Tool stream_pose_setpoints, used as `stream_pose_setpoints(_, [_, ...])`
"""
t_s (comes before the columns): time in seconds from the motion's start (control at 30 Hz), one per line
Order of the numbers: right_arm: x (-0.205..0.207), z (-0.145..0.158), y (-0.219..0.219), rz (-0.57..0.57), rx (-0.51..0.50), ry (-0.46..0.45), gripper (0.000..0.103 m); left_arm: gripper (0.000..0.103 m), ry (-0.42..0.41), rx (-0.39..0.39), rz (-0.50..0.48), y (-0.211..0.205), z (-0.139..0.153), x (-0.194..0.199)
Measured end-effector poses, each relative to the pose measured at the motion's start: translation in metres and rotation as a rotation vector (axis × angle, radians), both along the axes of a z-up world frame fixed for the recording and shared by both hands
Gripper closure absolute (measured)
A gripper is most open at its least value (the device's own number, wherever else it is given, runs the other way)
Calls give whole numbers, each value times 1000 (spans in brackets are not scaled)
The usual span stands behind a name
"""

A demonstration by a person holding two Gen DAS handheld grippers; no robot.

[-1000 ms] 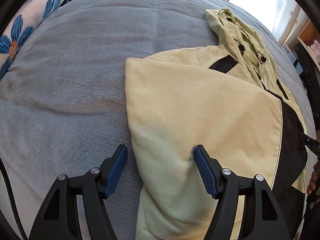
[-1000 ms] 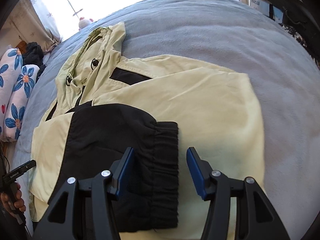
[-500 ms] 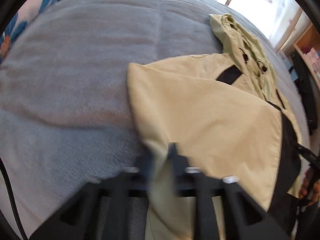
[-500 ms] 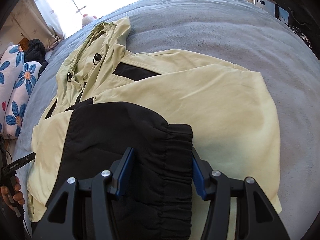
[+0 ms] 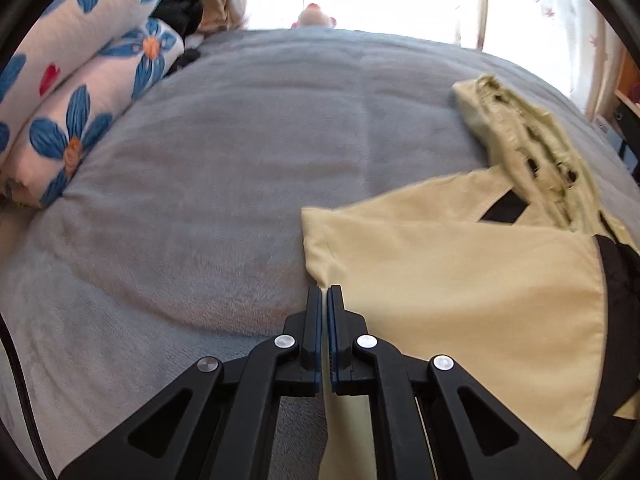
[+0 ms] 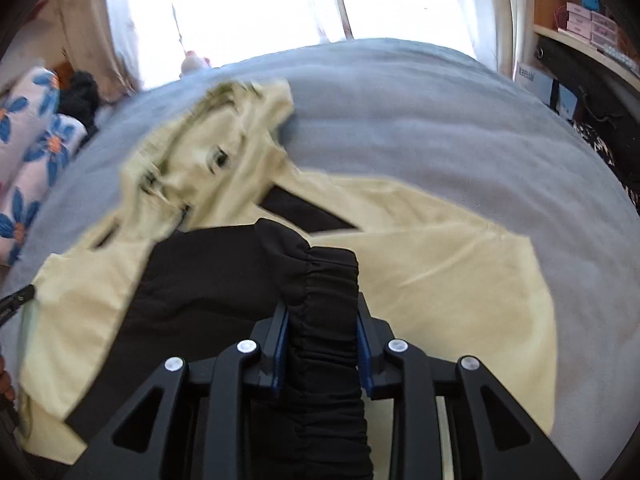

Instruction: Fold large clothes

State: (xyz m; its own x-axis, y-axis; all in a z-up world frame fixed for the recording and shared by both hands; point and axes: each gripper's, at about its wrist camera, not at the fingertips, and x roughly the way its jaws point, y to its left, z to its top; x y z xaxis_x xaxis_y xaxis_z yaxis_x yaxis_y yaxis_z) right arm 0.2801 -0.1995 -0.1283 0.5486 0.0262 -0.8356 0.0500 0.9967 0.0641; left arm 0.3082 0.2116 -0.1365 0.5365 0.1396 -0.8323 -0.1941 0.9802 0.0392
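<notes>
On a bed (image 5: 224, 184) spread with a grey fleece blanket, two rolled floral pillows (image 5: 80, 92) lie at ten o'clock, close by a bright window (image 6: 248, 8). The left hand-held gripper (image 5: 324, 294) has its jaws pinched nearly together on the left edge of a pale yellow jacket (image 5: 460, 280), a thin fold of cloth caught between the blue pads. The jacket sprawls across the bed's right half in the left wrist view, its hood (image 5: 516, 120) bunched at two o'clock and blurred, black panels showing along its right side. In the right wrist view, the right hand-held gripper (image 6: 320, 320) is closed on the jacket's black elastic cuff (image 6: 324, 280), the gathered cuff filling the gap between its fingers. The black sleeve (image 6: 208, 276) drapes over the yellow body, running toward nine o'clock. A wooden shelf (image 6: 580, 32) with small pink boxes stands at two o'clock beyond the bed.
</notes>
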Motion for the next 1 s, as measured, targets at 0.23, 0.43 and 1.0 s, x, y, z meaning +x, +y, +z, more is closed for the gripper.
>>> stream_pose_setpoints(0.23, [-18, 12, -7, -25, -15, 4, 60, 89, 46, -17, 24, 8, 1, -6])
stream_pose_setpoints(0.43, [-47, 39, 1, -23, -19, -13, 60, 77, -14, 8, -23, -19, 46, -29])
stream_pose_setpoints(1.0, [-84, 1, 113, 196, 41, 37, 61, 47, 32, -24, -85, -131, -12, -87])
